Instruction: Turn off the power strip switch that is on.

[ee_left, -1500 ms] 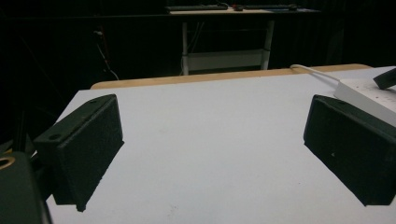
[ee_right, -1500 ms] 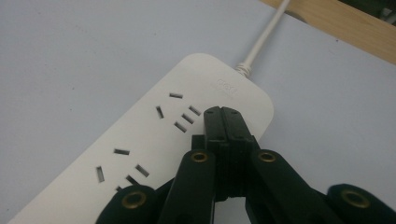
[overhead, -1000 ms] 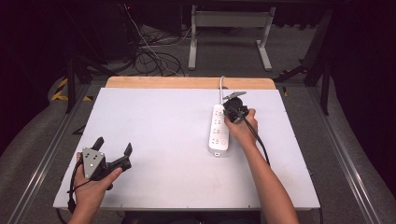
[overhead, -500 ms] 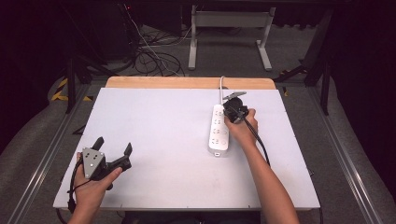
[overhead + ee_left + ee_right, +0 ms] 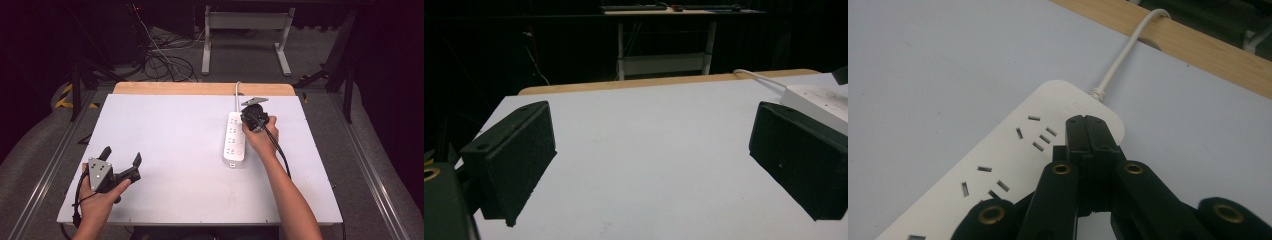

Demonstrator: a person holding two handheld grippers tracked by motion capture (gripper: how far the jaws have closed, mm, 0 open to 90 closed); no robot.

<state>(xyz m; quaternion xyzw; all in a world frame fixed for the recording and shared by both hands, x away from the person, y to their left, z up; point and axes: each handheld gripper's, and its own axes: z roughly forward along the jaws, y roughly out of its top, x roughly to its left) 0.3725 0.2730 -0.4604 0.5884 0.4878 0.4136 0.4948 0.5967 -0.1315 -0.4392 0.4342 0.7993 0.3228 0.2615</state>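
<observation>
Right tongs (image 5: pixel 1091 131) are pressed shut with nothing between them, tips over the cable end of the white power strip (image 5: pixel 235 140), which lies toward the bench's (image 5: pixel 175 125) far right. Left tongs (image 5: pixel 121 161) hang wide open near the front left corner, idle. No plug sits in any socket, so the work looks barely begun. Whether the tips actually touch the strip is hard to judge; its switch can't be made out.
</observation>
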